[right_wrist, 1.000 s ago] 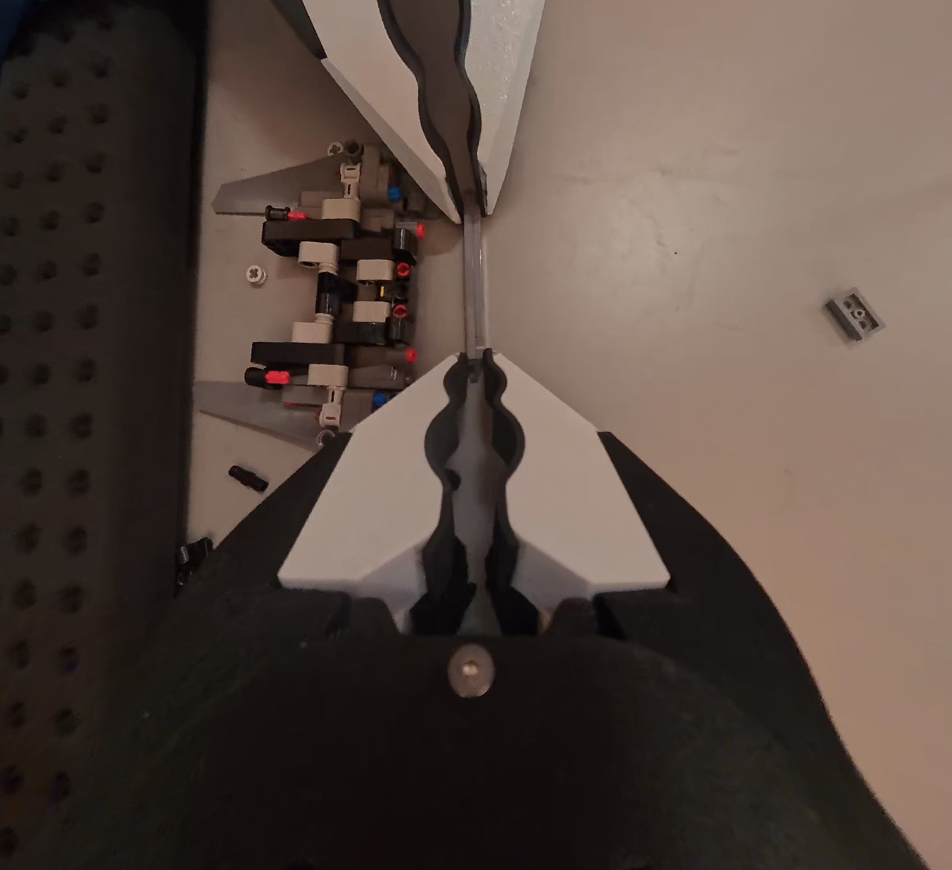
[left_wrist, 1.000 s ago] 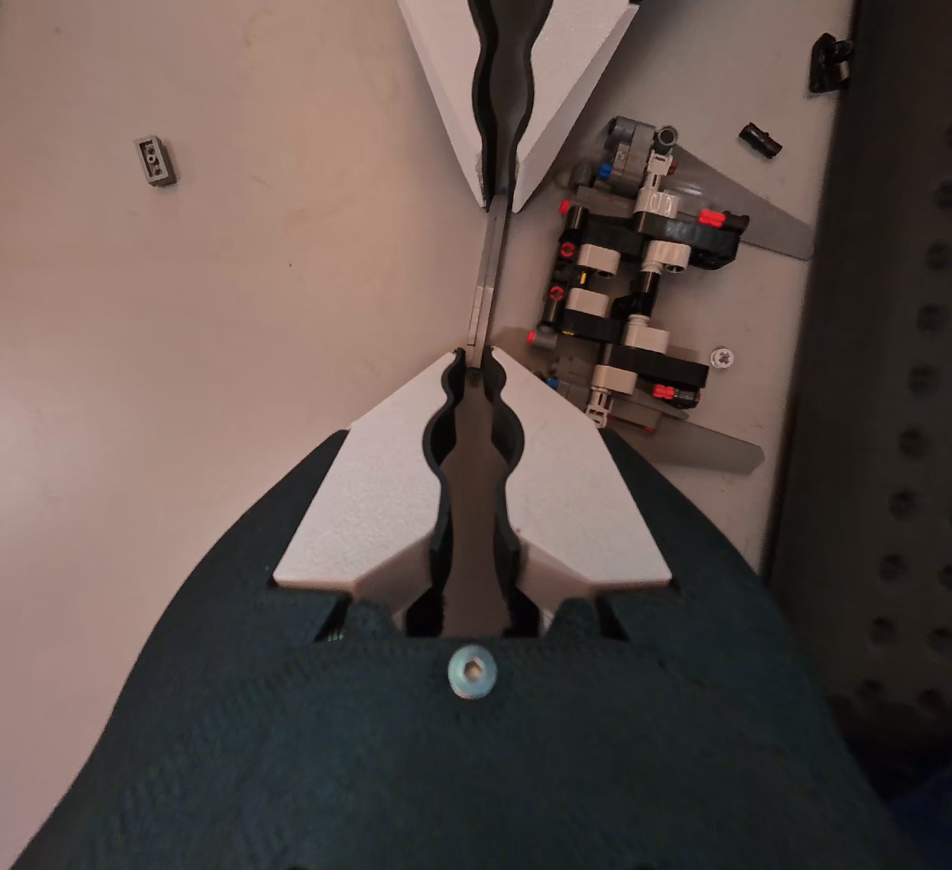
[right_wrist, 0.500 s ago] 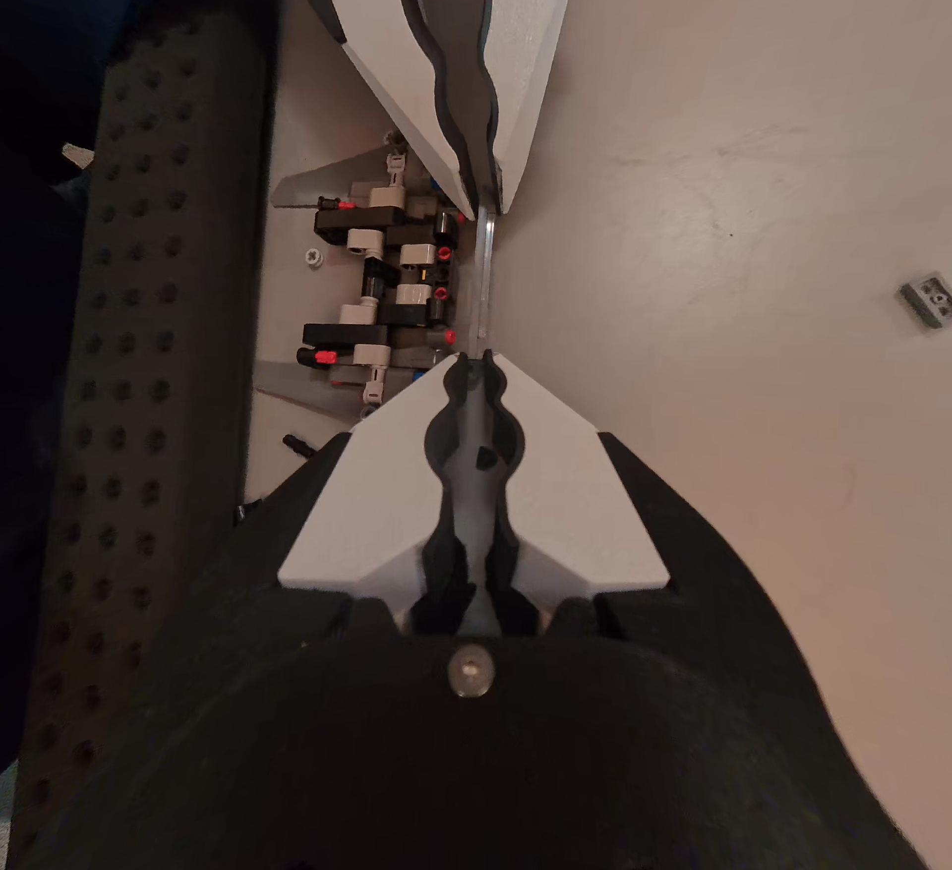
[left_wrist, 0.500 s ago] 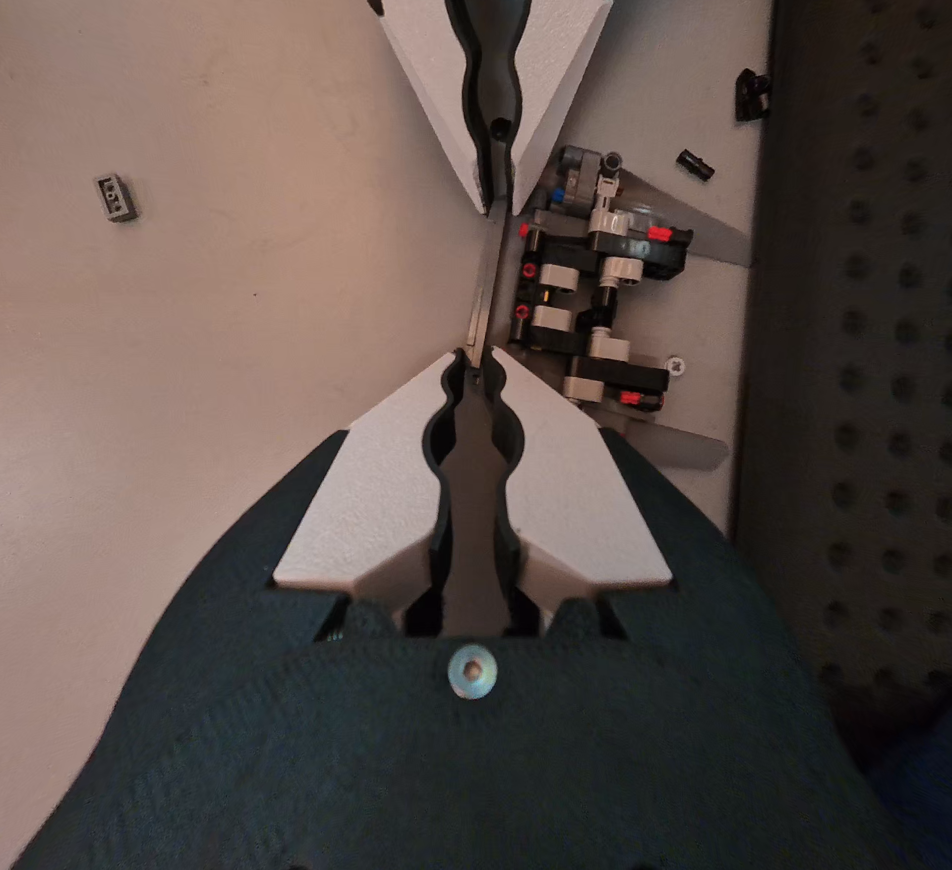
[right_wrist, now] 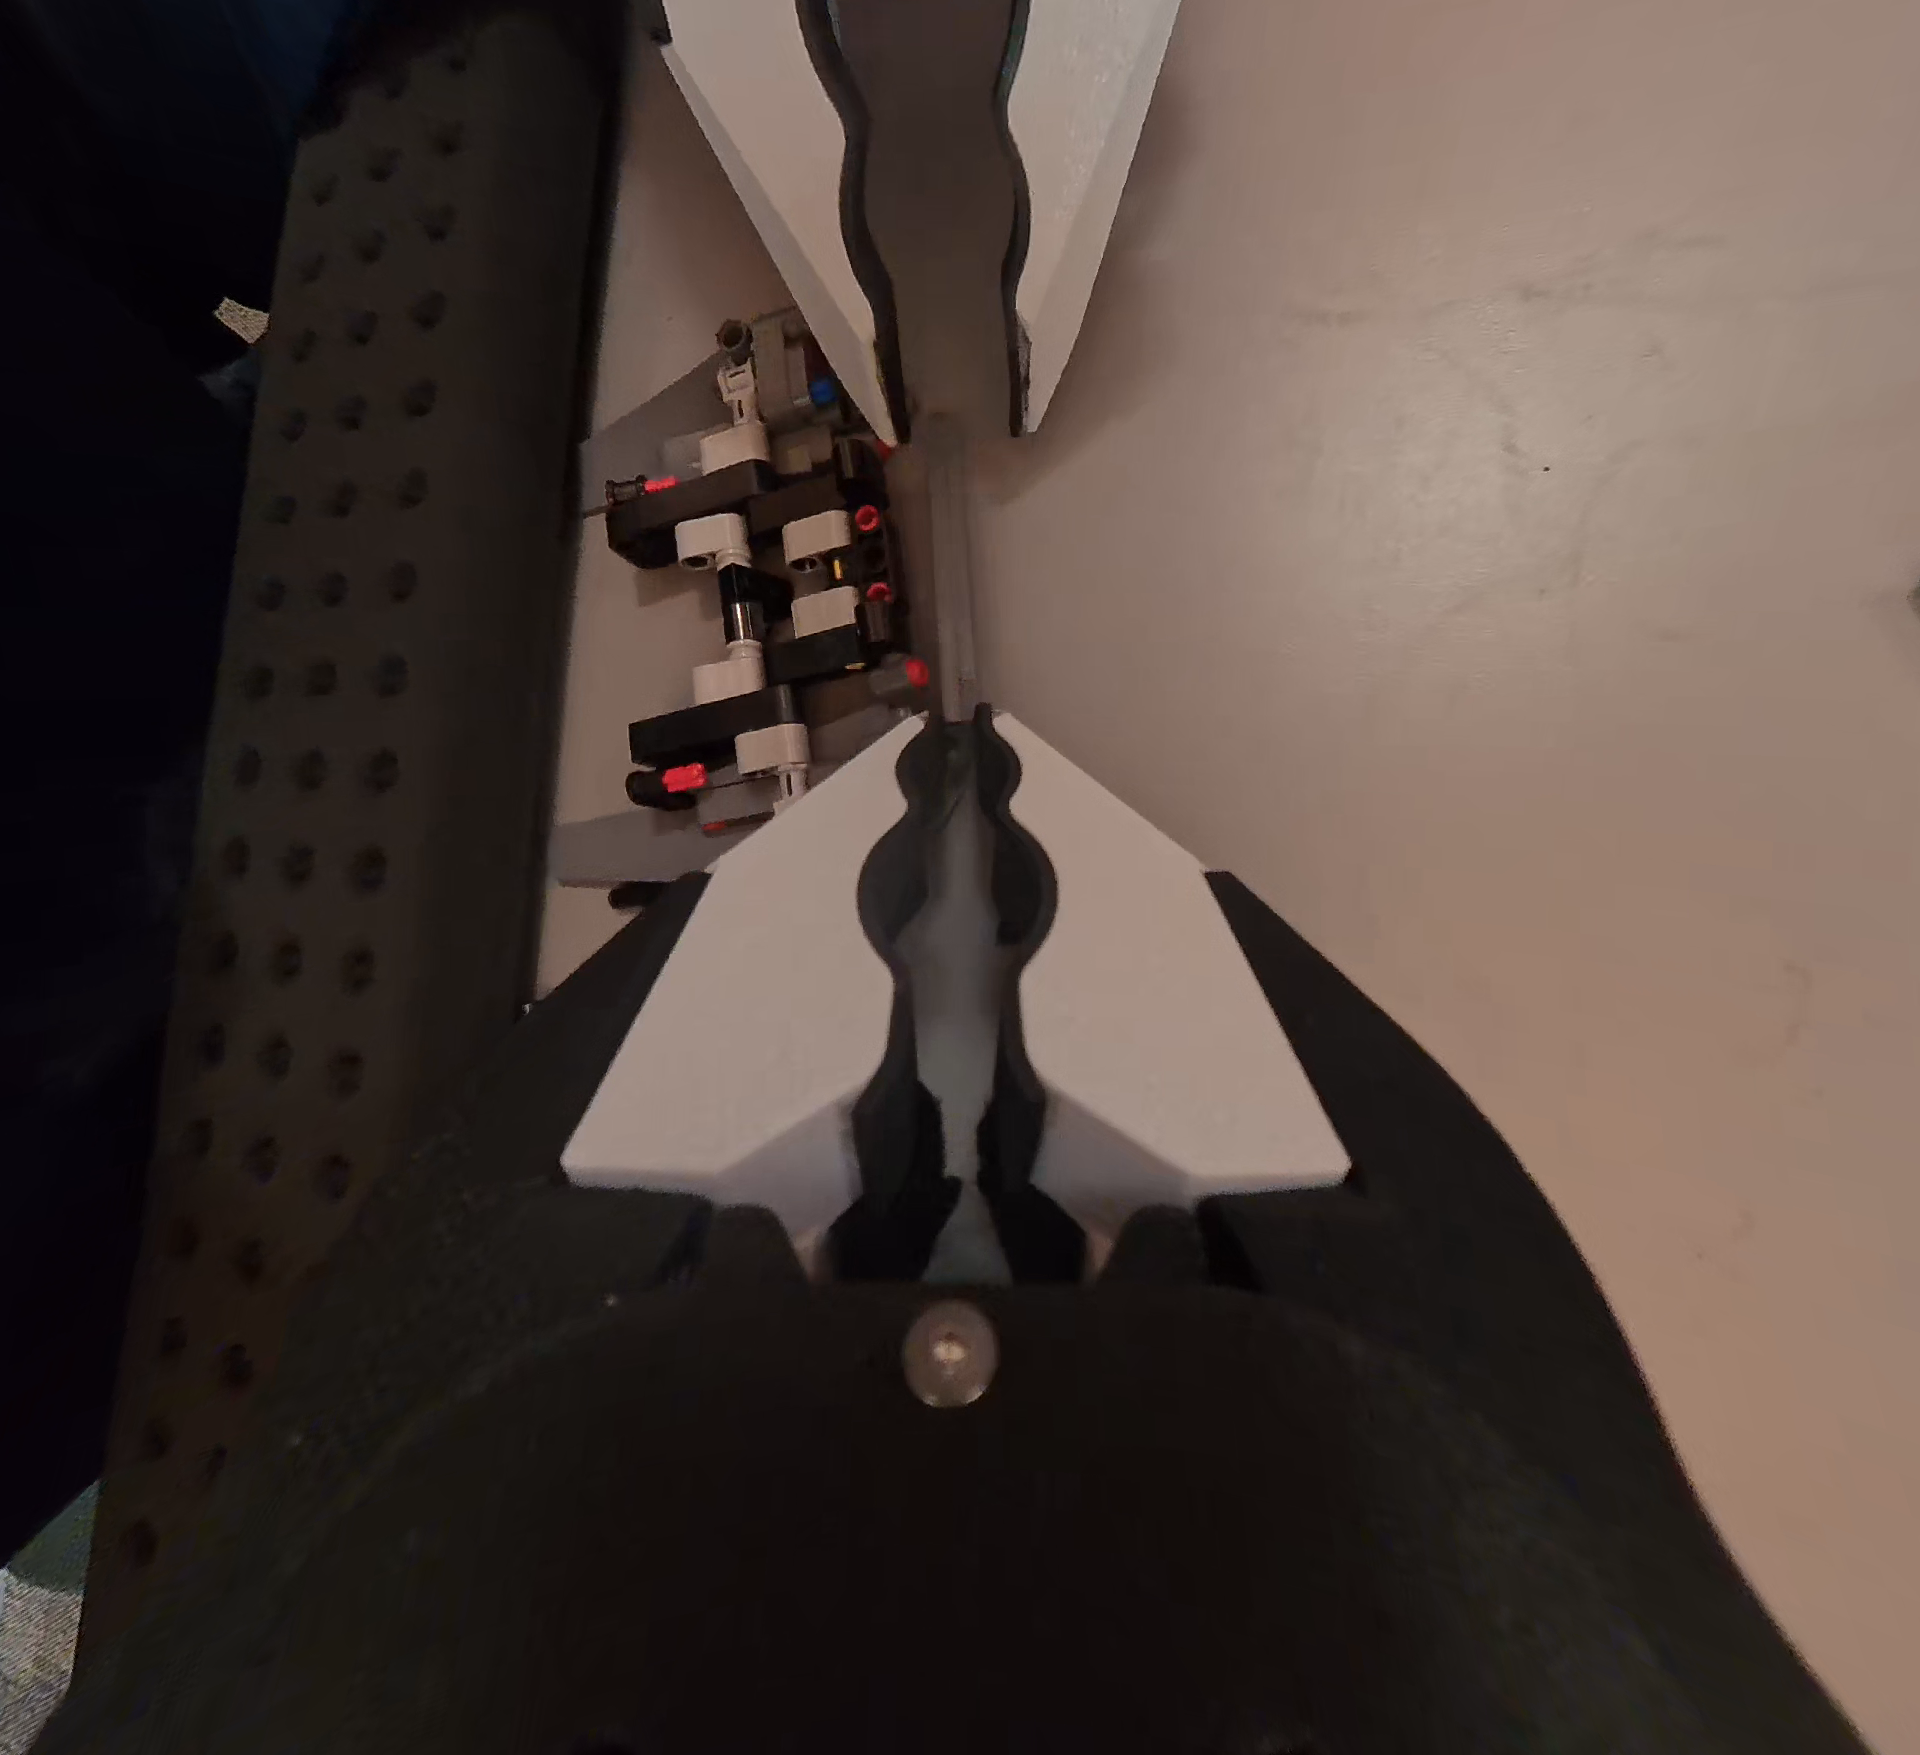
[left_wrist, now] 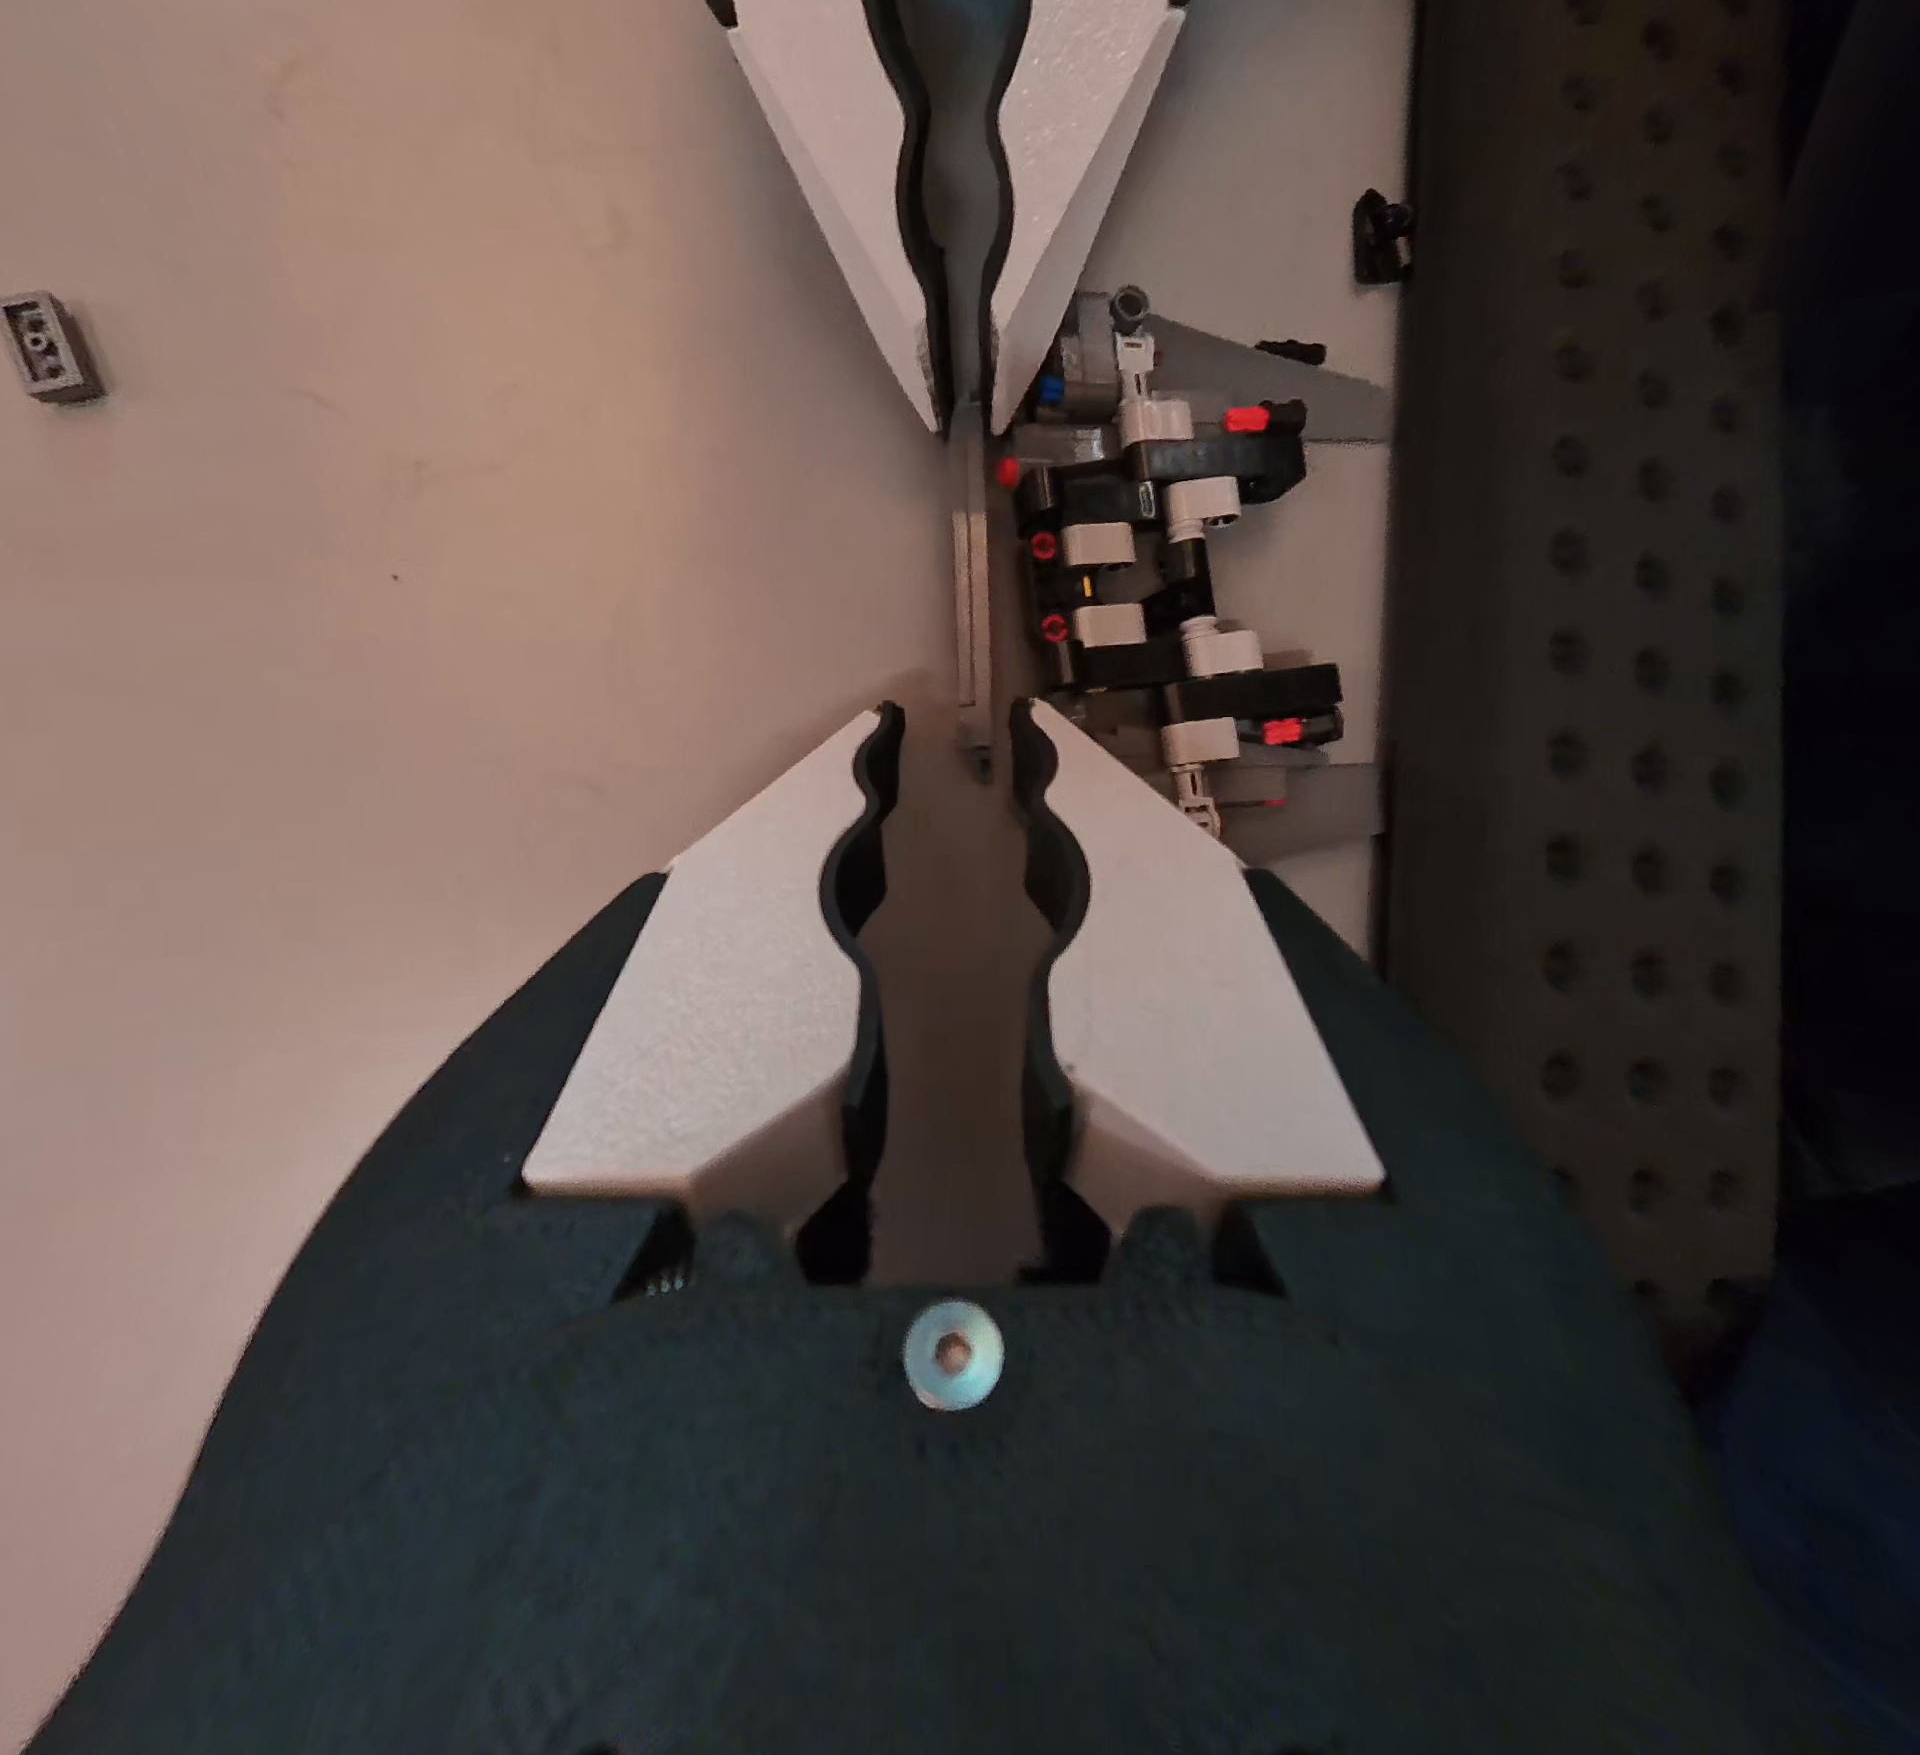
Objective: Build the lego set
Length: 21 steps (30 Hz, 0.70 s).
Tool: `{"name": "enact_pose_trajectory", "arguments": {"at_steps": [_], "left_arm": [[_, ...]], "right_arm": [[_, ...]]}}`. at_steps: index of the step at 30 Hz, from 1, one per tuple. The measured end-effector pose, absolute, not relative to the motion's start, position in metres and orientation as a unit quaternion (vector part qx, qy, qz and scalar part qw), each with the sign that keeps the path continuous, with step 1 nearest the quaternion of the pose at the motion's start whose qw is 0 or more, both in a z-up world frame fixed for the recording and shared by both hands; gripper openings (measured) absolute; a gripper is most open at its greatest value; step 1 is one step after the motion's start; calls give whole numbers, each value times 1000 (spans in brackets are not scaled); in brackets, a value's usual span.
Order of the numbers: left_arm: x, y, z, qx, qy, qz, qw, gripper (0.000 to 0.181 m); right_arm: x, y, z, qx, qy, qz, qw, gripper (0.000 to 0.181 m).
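Observation:
A thin grey plate (left_wrist: 971,583) is held edge-on above the table, right beside a black, white and grey lego assembly (left_wrist: 1164,562) with red pins and grey wing plates. My left gripper (left_wrist: 958,718) is open, its fingertips on either side of the plate's near end without touching it. My right gripper (right_wrist: 951,729) is shut on the other end of the plate (right_wrist: 954,562). The two grippers face each other tip to tip. The assembly also shows in the right wrist view (right_wrist: 769,604), just left of the plate.
A small grey brick (left_wrist: 52,349) lies alone far left on the beige table. Small black pieces (left_wrist: 1382,235) lie near the table edge. A dark perforated mat (left_wrist: 1610,562) runs along that edge behind the assembly; it also shows in the right wrist view (right_wrist: 343,666). Some 6 cm of space lies between my two pairs of fingers.
My left gripper has opened and let go of its end of the grey plate. The right gripper still holds it. Both grippers and the plate have moved closer to the assembly.

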<state>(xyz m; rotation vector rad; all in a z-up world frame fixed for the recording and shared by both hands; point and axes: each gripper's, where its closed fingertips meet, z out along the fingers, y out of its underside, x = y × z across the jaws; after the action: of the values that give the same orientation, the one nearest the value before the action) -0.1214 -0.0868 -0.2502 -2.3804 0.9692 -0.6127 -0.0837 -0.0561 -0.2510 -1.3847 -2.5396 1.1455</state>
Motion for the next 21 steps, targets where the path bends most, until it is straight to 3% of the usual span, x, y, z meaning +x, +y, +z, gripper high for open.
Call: {"name": "enact_pose_trajectory", "arguments": {"at_steps": [21], "left_arm": [[-110,-99,-253,-870,360,-251,226,29]], "right_arm": [[-82,-59,-249,-439,-814,380,4,3]]}}
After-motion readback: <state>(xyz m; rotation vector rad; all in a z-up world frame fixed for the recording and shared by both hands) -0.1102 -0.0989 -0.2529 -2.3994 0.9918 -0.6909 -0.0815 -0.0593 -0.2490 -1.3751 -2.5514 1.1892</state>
